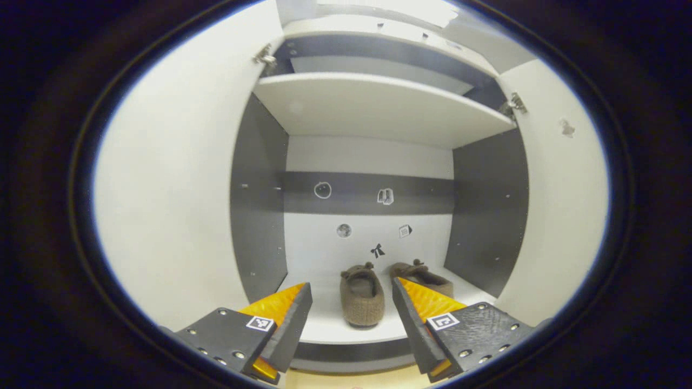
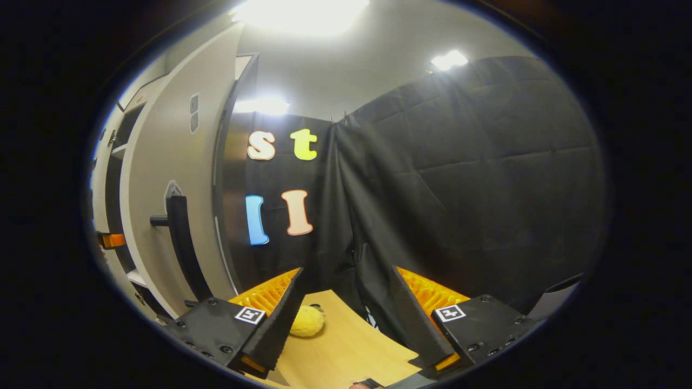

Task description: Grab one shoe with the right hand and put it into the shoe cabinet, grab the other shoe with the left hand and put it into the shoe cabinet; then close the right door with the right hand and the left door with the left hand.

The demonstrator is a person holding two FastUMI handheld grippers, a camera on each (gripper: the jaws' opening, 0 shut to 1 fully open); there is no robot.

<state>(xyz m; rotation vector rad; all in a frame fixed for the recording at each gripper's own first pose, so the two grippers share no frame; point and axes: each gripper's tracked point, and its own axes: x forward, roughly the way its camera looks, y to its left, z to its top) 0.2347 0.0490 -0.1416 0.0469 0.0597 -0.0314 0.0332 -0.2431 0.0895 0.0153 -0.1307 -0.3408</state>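
Left gripper (image 1: 351,319) gapes empty before both brown knitted slippers (image 1: 362,294) shelved inside; right gripper (image 2: 346,316), open and empty too, must reach the right door's black bar handle (image 2: 181,243).

Your left tongs (image 1: 351,319) are spread wide, level, pointing straight ahead, nothing between the fingers. Your right tongs (image 2: 346,319) are likewise spread, empty, level, aimed a different way from the left

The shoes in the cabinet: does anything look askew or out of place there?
Slightly. The left shoe points straight in, but the right shoe lies angled, partly hidden behind a finger. Both cabinet doors stand open. Nothing looks damaged.
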